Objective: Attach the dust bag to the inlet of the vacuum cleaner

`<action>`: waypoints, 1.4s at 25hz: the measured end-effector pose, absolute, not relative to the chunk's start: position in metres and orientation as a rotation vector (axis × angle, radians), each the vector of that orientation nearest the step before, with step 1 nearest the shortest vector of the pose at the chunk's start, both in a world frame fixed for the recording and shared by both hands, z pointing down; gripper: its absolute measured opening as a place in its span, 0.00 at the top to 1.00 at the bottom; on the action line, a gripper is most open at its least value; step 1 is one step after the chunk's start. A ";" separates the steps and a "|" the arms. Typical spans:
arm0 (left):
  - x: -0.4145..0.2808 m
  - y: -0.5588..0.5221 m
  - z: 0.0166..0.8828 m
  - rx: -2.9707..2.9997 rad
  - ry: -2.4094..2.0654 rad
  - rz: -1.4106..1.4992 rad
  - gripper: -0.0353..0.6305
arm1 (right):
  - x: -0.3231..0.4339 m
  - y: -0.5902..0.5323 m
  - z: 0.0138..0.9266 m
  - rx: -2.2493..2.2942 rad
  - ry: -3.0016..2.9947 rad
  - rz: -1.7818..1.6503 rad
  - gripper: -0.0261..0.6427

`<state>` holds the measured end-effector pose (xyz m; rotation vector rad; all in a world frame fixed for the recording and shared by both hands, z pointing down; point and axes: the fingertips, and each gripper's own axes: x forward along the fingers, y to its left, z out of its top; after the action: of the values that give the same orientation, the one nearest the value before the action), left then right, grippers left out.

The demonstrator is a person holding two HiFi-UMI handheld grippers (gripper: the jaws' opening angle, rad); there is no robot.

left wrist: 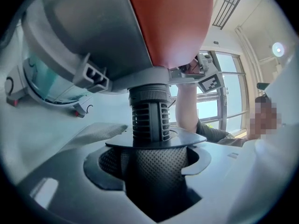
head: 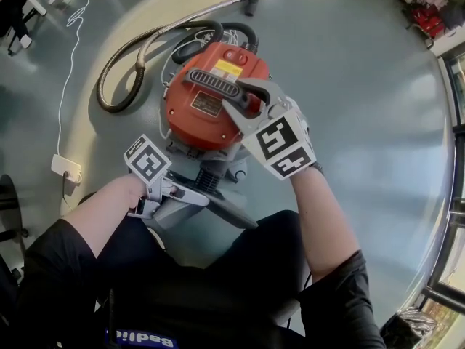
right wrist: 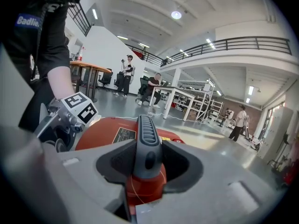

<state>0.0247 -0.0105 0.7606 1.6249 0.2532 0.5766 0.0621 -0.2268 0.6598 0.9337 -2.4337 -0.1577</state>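
Head view shows the glossy grey floor (head: 349, 86) with the round red vacuum cleaner head (head: 211, 111) on it in front of you, its black ribbed hose (head: 120, 78) curling off behind. Your right hand-held gripper (head: 243, 106) is clamped across the black ribbed carrying handle (right wrist: 145, 139) on top of the red body, steadying it. Under that body, the left gripper view looks up at the dark grey slotted cylindrical inlet (left wrist: 149, 115). Directly below it sits the dark mesh dust bag (left wrist: 154, 176) with its flat black collar (left wrist: 156, 143), and the cylinder's lower end already passes into the collar. Your left hand-held gripper (left wrist: 152, 171) has its jaws closed on the mesh neck, which fills the gap between them. You appear to be in the fitting step itself, the bag partly on. The next move probably calls for pushing the collar straight up along the cylinder, square to it, while your right side holds the body firm.
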 end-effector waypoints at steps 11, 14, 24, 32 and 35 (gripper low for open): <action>0.026 -0.011 0.751 1.577 0.279 0.454 0.41 | 0.061 -0.225 0.659 0.924 -2.427 -0.167 0.75; 0.027 -0.010 0.753 1.568 0.307 0.490 0.40 | 0.060 -0.226 0.659 0.934 -2.417 -0.166 0.75; 0.026 -0.017 0.746 1.539 0.250 0.372 0.37 | 0.061 -0.224 0.657 0.945 -2.398 -0.170 0.75; 0.034 -0.022 0.762 1.617 0.262 0.532 0.36 | 0.063 -0.226 0.659 0.969 -2.367 -0.173 0.75; 0.036 -0.026 0.760 1.617 0.248 0.473 0.36 | 0.062 -0.226 0.659 0.963 -2.373 -0.175 0.75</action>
<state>0.0360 -0.0259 0.7597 1.6169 0.2481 0.4727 0.0620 -0.2259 0.6592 0.9627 -2.3735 -0.1754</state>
